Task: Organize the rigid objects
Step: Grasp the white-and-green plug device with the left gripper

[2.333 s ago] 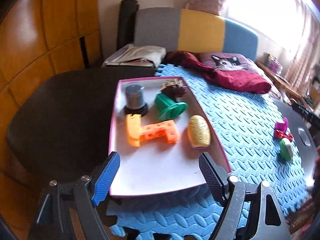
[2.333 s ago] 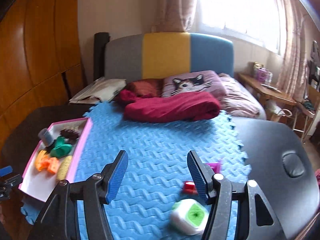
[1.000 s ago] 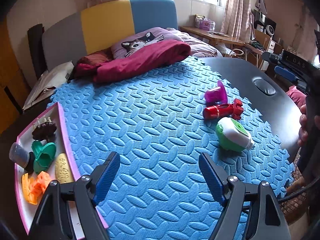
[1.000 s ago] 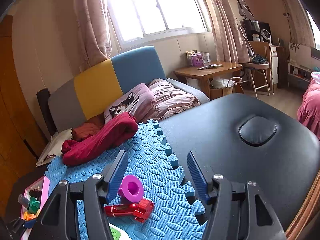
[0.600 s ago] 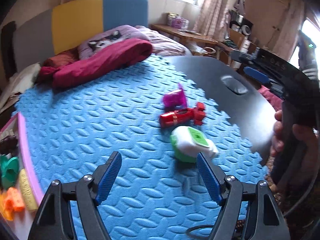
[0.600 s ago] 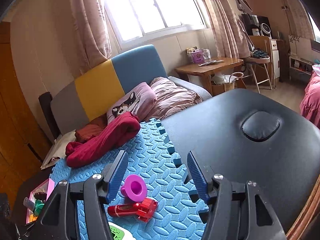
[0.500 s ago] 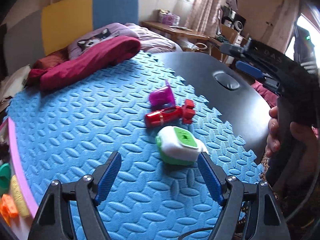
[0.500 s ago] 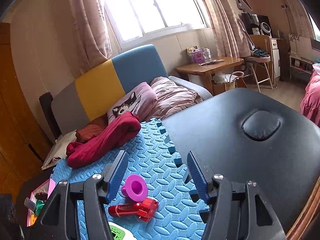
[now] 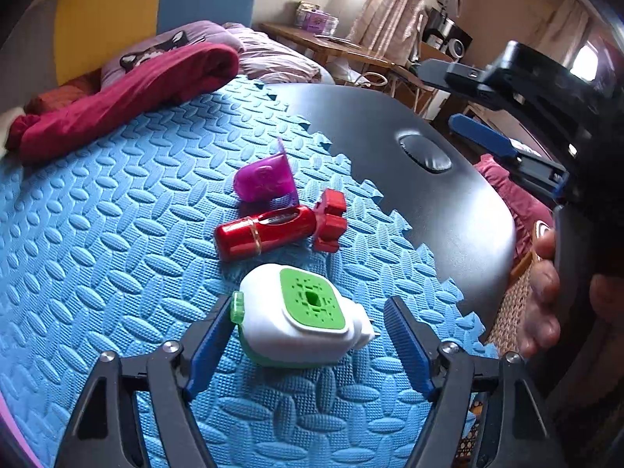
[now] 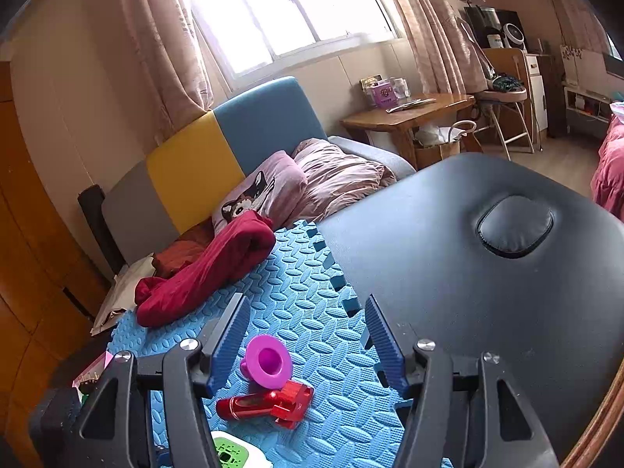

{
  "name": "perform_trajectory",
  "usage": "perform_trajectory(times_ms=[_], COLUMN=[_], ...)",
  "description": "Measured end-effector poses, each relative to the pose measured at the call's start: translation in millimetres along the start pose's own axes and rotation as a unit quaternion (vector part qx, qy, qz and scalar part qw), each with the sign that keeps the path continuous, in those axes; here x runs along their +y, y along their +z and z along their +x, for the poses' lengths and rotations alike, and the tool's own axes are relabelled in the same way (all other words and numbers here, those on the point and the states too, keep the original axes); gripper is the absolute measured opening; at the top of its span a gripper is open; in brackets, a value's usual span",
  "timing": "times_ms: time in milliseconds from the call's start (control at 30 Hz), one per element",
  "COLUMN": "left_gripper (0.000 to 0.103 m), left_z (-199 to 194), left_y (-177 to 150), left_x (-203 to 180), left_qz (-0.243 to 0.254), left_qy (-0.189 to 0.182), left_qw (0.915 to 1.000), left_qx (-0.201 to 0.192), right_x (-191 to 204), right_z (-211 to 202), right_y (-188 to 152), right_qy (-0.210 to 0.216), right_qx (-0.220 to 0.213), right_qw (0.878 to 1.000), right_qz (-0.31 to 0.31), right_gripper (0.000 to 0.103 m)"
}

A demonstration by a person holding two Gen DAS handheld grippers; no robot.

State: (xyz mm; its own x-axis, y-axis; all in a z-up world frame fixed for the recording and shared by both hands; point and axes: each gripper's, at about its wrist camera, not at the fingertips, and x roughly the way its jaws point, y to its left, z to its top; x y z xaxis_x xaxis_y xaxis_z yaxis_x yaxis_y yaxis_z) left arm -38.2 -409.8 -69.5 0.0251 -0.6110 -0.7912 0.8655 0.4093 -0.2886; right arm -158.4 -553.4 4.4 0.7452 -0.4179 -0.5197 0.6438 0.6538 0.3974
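A white and green plug-shaped device [image 9: 296, 323] lies on the blue foam mat [image 9: 117, 234], between the open fingers of my left gripper [image 9: 310, 345]; the left pad looks close to it. Beyond it lie a red rocket-shaped toy [image 9: 273, 230] and a purple cup [image 9: 267, 179] on its side. In the right wrist view the purple cup [image 10: 267, 362] and red toy [image 10: 265, 401] sit below my open, empty right gripper [image 10: 306, 341], and the white-green device [image 10: 230, 450] peeks in at the bottom.
The mat covers a black padded table [image 10: 468, 273]. A red cloth [image 9: 128, 89] and a cat pillow [image 10: 257, 195] lie at the far side. A corner of the pink tray [image 10: 91, 370] shows at the left. The right gripper body [image 9: 546, 136] and hand stand at the right.
My left gripper swung away from the tray, moved right across the mat and came down around the white-green device. My right gripper stayed nearly still.
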Motion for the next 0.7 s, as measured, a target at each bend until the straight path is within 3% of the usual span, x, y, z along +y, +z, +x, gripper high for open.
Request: perform_trajectory(times_ms=[67,267,400,467,700], left_gripper=[0.067,0.066,0.065,0.055,0.054], left_z=[5,8,1,-7,-26], left_y=[0,-2,-9,-12,-28], left_x=[4,11,11,14,29], left_qz=[-0.01,-0.035,-0.024,-0.024,-0.027], left_qy=[-0.004,-0.027,-0.017,-0.021,-0.014], left_qw=[0.9999,0.999,0.9995,0.9993,0.9992], left_qx=[0.004,-0.005,-0.011,-0.019,-0.024], right_x=[0,-1,1,2,5], right_z=[1,6,11,11,14], right_y=[0,-1,-3,-4,-6], right_qy=[0.002,0.002,-0.001,-0.003,-0.009], right_qx=[0.002,0.013,0.026,0.028,0.037], right_qw=[1.0,1.0,1.0,1.0,0.999], right_qz=[0.001,0.001,-0.003,-0.007,-0.014], right_gripper=[0.062,0.062,0.062,0.062,0.062])
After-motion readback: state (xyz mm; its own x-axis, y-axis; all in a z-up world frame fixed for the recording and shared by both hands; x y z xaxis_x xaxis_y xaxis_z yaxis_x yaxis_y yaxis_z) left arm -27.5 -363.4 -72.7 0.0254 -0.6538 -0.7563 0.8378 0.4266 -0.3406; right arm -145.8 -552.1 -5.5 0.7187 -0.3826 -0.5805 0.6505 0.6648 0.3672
